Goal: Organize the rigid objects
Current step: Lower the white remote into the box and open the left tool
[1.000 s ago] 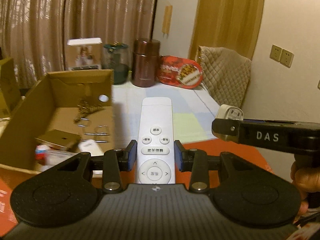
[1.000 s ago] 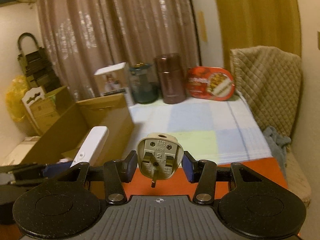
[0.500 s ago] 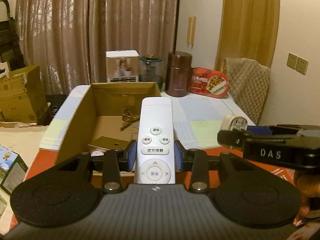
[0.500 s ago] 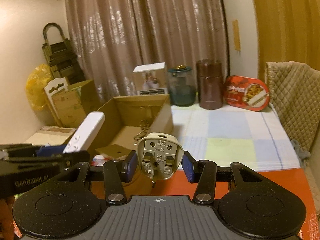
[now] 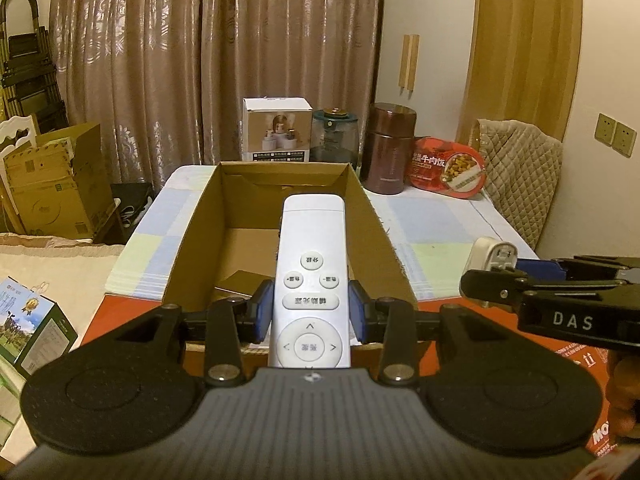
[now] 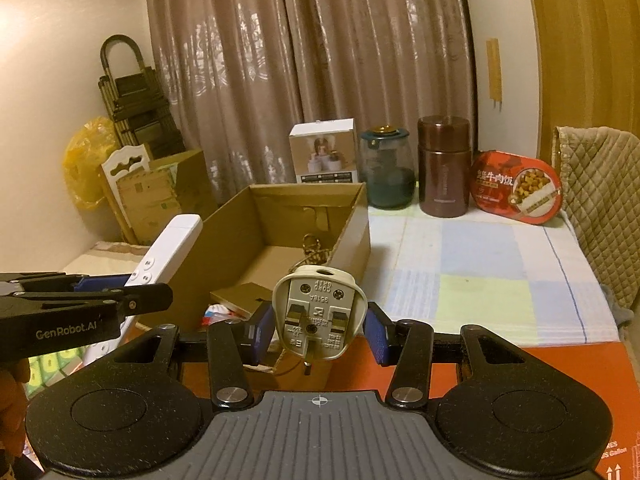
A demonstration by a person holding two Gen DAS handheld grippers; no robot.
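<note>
- White plastic fills the middle of the left wrist view: our left gripper (image 5: 311, 312) is clamped on a remote control (image 5: 311, 276), blue pads pressing both its sides, buttons facing up.
- The remote's far end reaches out over the near edge of the open cardboard box (image 5: 202, 216), which stands on the table (image 5: 440, 220) near its left edge.
- Our right gripper (image 6: 318, 330) is closed around a beige three-pin plug (image 6: 318, 312), pin face turned toward the camera, held above the table's near edge just right of the box's near right corner.
- In the right wrist view we see the left gripper (image 6: 132, 300) at the left, remote (image 6: 168, 252) tilted up beside the box (image 6: 348, 236).
- Inside the box lie a brown flat piece (image 6: 240, 294) and a tangle of chain or keys (image 6: 312, 254); we cannot tell which.
- Along the table's far edge stand a white carton (image 5: 277, 130), a glass jar (image 5: 335, 136), a brown flask (image 5: 390, 148) and a red food tin (image 5: 448, 168).
- A quilted chair back (image 5: 520, 176) sits at the table's right edge.
</note>
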